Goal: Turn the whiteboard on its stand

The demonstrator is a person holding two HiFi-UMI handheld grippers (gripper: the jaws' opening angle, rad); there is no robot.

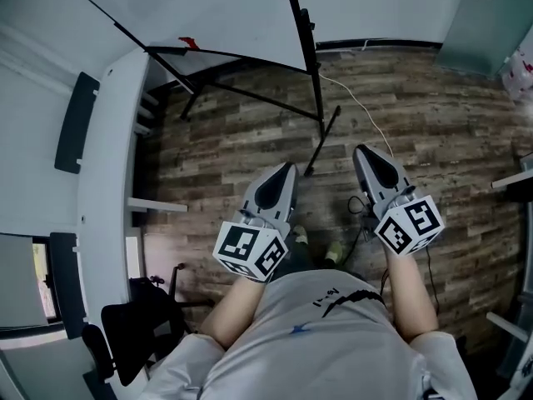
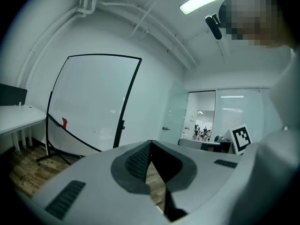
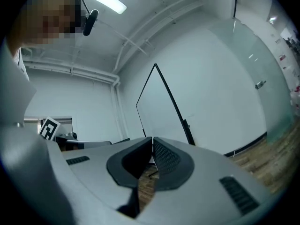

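A large whiteboard (image 1: 208, 11) with a thin black frame hangs tilted on a black stand (image 1: 310, 52), across the wooden floor from me. It shows at left in the left gripper view as the whiteboard (image 2: 91, 102), and edge-on in the right gripper view as the whiteboard (image 3: 157, 104). A small red item (image 1: 189, 42) sits on its lower rail. My left gripper (image 1: 287, 168) and right gripper (image 1: 360, 152) are both shut and hold nothing. They hover side by side, well short of the stand's feet.
A white desk (image 1: 104, 148) with dark panels runs along the left. A black chair (image 1: 137, 327) stands at lower left. A thin white cable (image 1: 366, 111) trails over the floor. A frosted glass door (image 1: 483, 19) is at far right. Another desk edge (image 1: 512, 177) juts in on the right.
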